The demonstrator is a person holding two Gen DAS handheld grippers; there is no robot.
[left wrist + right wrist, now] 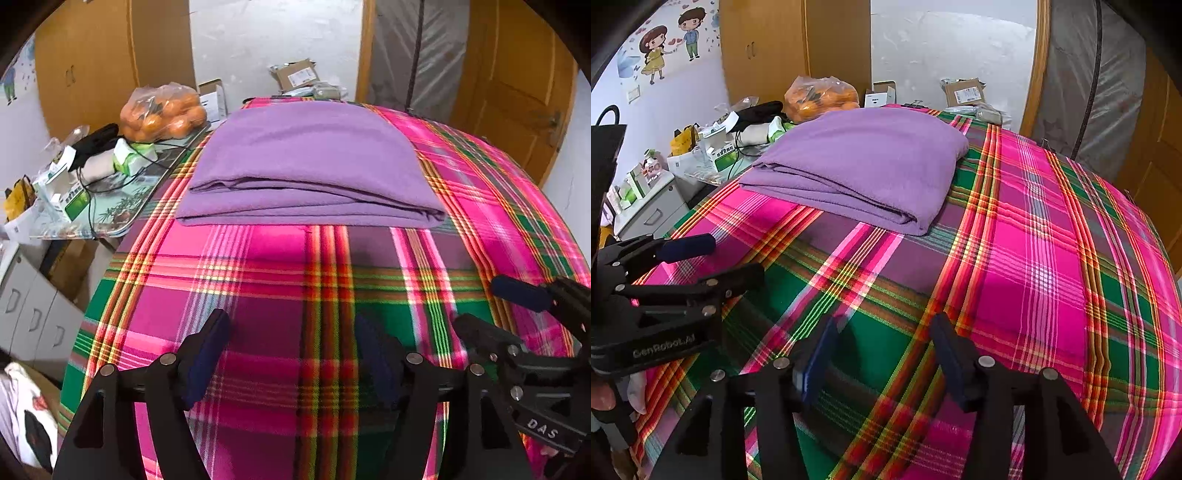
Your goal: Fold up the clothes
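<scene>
A purple garment [306,166] [864,162] lies folded in several flat layers on the far part of a pink, green and red plaid cloth [258,280] [1034,277]. My left gripper [291,325] [727,258] hovers open over the plaid, short of the garment's near edge, with nothing between its fingers. My right gripper [884,328] [491,306] is beside it on the right, also open and empty, over bare plaid. Neither gripper touches the garment.
To the left, a cluttered side table holds a bag of oranges [162,114] [820,98], small boxes and cables. Grey drawers [33,314] stand below it. A cardboard parcel [295,75] sits beyond the far edge. A wooden door [517,92] is at the right.
</scene>
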